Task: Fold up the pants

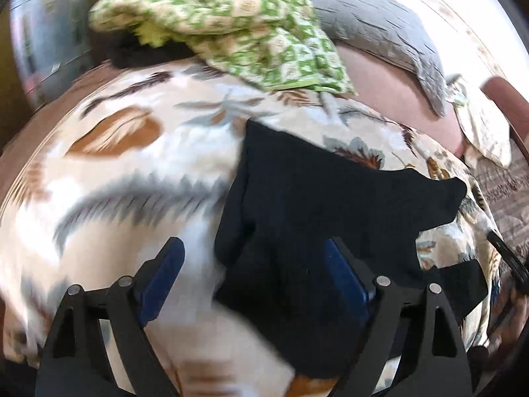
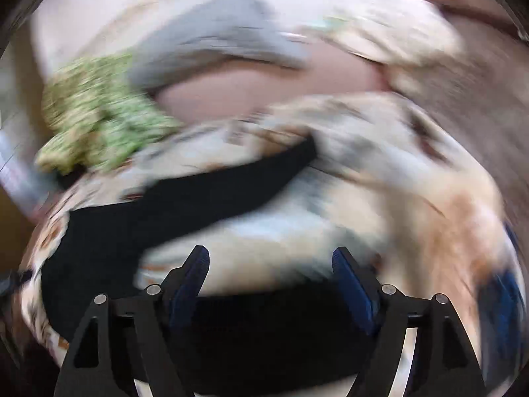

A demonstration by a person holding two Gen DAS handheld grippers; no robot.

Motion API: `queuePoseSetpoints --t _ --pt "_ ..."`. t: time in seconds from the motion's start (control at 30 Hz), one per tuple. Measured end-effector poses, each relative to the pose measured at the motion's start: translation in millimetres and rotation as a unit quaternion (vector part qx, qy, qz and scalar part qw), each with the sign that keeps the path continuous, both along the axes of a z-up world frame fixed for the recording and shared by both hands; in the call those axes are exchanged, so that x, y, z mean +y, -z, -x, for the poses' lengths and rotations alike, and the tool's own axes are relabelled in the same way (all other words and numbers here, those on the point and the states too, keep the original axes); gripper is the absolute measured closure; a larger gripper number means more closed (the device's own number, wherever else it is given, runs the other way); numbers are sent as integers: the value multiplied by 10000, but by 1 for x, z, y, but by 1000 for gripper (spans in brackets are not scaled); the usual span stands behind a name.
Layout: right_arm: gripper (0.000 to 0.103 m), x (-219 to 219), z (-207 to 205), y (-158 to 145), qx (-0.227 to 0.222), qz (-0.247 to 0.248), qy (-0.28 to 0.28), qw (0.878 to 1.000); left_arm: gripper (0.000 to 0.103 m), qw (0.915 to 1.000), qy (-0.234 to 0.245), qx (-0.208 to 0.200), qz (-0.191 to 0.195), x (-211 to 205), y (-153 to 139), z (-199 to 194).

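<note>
Black pants (image 1: 317,205) lie on a bed covered by a cream leaf-print sheet (image 1: 132,172). My left gripper (image 1: 254,251) is open above the pants' near left edge, its right finger over the black cloth and its left finger over the sheet. In the blurred right wrist view the pants (image 2: 185,205) spread in two legs, one running up to the right and one across the bottom. My right gripper (image 2: 271,261) is open, with the sheet between its fingers and the lower black leg just below them.
A green-patterned cloth (image 1: 238,29) is bunched at the back of the bed, also visible in the right wrist view (image 2: 99,125). A grey pillow (image 1: 390,33) and a pink surface (image 1: 390,89) lie behind. A leaf-print pillow (image 1: 479,125) sits at the right.
</note>
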State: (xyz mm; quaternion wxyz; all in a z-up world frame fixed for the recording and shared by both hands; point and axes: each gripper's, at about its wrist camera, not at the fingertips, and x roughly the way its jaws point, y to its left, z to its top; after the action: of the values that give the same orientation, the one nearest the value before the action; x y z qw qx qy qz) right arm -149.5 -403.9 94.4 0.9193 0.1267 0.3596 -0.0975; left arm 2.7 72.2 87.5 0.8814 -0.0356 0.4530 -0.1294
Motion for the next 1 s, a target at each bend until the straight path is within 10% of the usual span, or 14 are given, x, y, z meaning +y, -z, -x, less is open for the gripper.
queuePoseSetpoints --t 0.2,0.57,0.63,0.7,0.77,1.0 --pt "21 69 -111 5 2 777 -2169 9731 16 9973 630 372 -101 -21 18 -81" --pt "18 106 -224 53 825 1349 -3709 9151 17 9865 1422 787 -178 -63 55 -155" --pt "21 103 -234 66 1074 1145 -3790 9120 40 9862 1445 792 -128 -67 59 -158" --pt "74 102 -238 77 1312 980 -3864 9077 67 9863 1438 650 -483 -72 61 -160" --pt "89 106 -234 78 1242 1053 -3858 9081 83 9869 1445 603 -384 -70 55 -156" --pt "98 117 -156 16 425 1841 -3527 9165 92 9843 1694 -156 465 -37 -16 -81"
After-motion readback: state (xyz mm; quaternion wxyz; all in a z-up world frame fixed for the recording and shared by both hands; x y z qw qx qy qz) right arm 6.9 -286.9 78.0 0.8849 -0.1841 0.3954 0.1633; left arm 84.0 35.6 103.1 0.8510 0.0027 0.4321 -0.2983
